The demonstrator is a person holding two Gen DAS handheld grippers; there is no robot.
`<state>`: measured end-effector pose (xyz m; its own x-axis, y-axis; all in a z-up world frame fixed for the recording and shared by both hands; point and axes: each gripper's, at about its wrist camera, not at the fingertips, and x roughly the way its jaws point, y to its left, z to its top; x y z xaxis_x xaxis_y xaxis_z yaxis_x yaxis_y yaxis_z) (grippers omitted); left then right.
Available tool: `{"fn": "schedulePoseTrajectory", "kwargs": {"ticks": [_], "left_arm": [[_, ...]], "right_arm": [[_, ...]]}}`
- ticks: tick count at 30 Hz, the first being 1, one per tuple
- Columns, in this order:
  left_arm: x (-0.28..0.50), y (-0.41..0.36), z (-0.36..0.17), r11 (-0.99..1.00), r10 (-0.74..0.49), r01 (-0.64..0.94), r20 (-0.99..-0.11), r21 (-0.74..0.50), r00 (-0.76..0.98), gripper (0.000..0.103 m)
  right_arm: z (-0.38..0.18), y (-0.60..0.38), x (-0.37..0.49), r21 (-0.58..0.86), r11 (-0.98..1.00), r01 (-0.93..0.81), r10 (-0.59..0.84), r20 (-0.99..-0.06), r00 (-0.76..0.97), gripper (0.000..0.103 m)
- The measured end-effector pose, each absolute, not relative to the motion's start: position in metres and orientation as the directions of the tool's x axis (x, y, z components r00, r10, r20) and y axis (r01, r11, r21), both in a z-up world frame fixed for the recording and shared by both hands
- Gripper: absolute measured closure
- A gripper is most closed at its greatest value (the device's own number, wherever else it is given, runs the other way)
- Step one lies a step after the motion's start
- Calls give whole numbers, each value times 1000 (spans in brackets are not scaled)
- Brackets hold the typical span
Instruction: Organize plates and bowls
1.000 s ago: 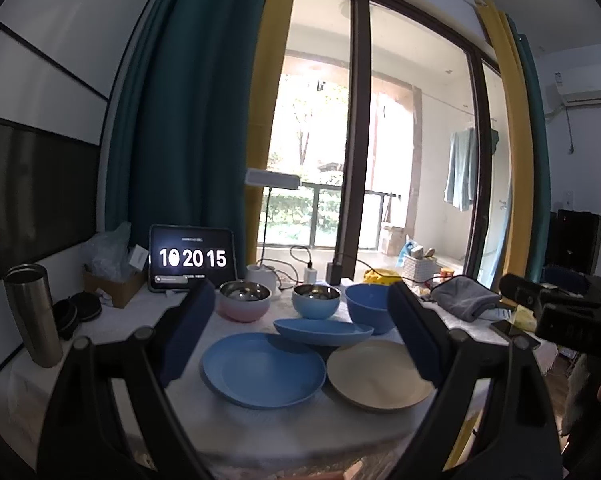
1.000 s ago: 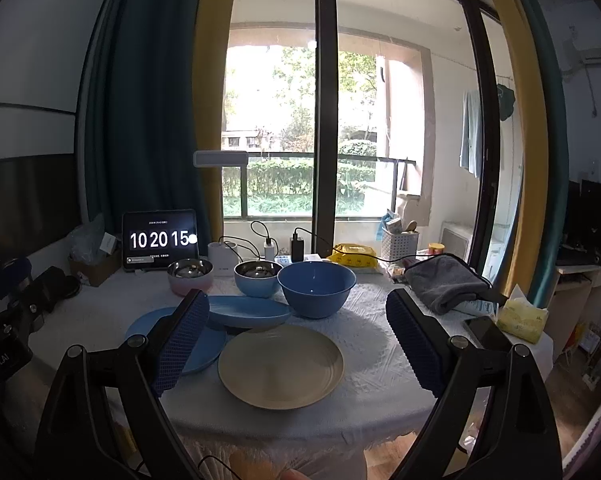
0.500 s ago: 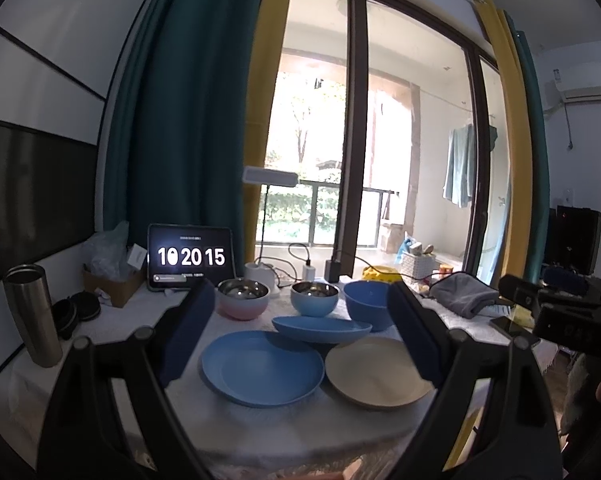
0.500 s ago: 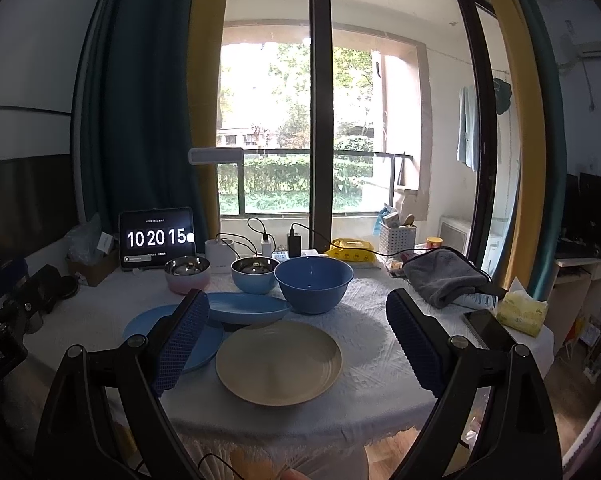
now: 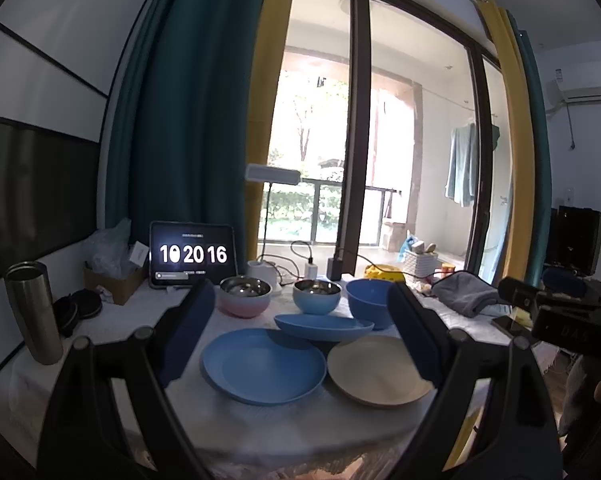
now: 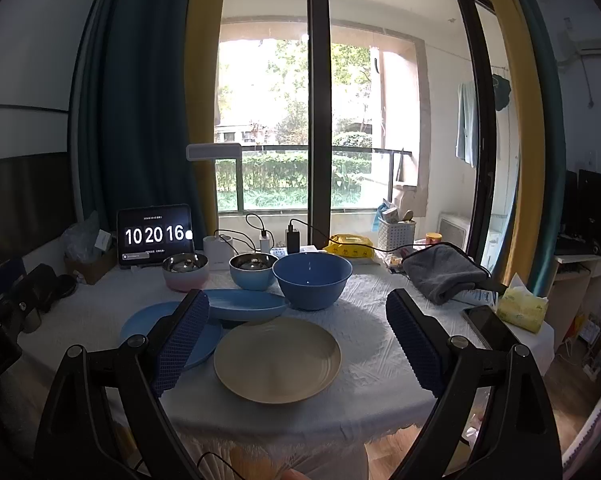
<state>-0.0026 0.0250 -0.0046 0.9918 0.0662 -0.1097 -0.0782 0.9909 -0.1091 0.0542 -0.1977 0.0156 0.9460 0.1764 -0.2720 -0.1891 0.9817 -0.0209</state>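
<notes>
On the white tablecloth lie a round blue plate (image 5: pixel 263 365) (image 6: pixel 198 342), a beige plate (image 5: pixel 374 368) (image 6: pixel 276 358) and a shallow blue oval dish (image 5: pixel 323 326) (image 6: pixel 246 305). Behind them stand a pink steel-lined bowl (image 5: pixel 244 296) (image 6: pixel 185 271), a light blue steel-lined bowl (image 5: pixel 316 296) (image 6: pixel 252 270) and a large blue bowl (image 5: pixel 366 304) (image 6: pixel 311 284). My left gripper (image 5: pixel 300 340) is open, held above the table's near edge. My right gripper (image 6: pixel 296 344) is open too, framing the beige plate. Neither holds anything.
A tablet clock (image 5: pixel 192 254) and a steel tumbler (image 5: pixel 32 312) stand at the left. A grey towel (image 6: pixel 444 272), a phone (image 6: pixel 488 326) and a yellow tissue pack (image 6: pixel 520 308) lie at the right. Chargers and cables (image 6: pixel 292 240) sit by the window.
Both views have shifted only slightly, tilting down a little toward the table. The clock has ticked from 10:20:15 to 10:20:16. No dish has moved.
</notes>
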Motion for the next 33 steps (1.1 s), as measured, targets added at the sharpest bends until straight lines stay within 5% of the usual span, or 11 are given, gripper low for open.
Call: {"fn": "schedulePoseTrajectory", "kwargs": {"ticks": [33], "left_arm": [[-3, 28, -4, 991, 63, -75, -110, -113, 992, 14]], "right_arm": [[10, -200, 58, -7, 983, -186, 176, -287, 942, 10]]}}
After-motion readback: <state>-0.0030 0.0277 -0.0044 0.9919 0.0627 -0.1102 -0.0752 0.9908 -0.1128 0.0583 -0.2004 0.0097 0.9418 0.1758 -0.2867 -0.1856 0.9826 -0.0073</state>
